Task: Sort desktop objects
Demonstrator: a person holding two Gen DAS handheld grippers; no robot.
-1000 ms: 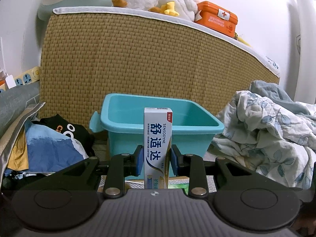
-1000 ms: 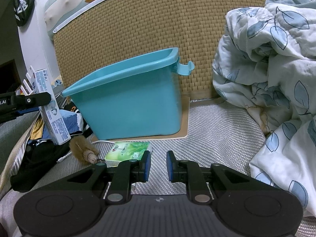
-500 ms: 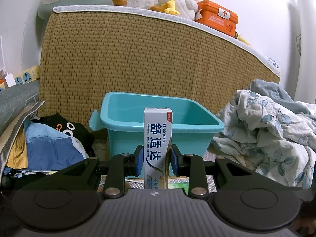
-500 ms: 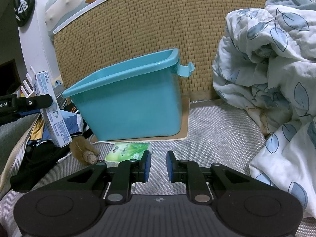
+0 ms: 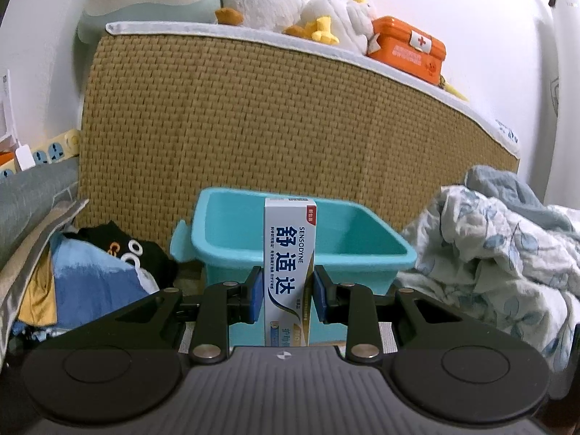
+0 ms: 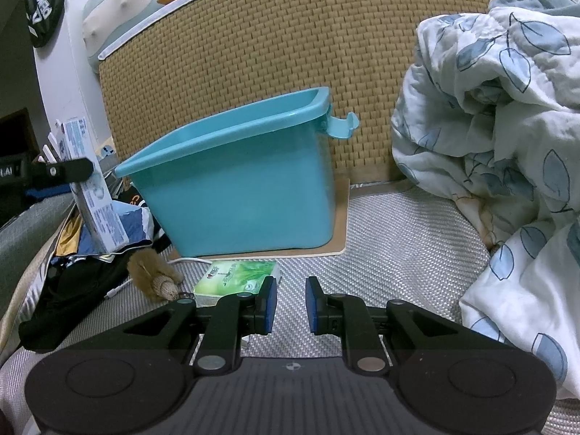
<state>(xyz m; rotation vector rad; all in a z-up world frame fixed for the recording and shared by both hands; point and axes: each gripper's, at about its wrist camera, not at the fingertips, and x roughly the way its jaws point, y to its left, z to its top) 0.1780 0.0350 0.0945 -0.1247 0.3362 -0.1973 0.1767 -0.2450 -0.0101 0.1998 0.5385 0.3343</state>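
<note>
Left hand-held gripper clamps toothpaste box; right hand-held gripper apart above woven mat.

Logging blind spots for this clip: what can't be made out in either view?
- Turquoise bin floor: toothpaste box in the left claw hides part; right wrist view shows only its outer wall.
- Green tissue pack: near corner behind the right claw.

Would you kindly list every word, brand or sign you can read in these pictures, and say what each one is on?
"SENSODYNE" and "舒适达": toothpaste box held in the left gripper.
White cross on red: orange first-aid box.
Smaller print on the toothpaste box: too small to read.
Green tissue pack: logo blurred, unreadable.
Black bag: white lettering, distorted, unreadable.
</note>
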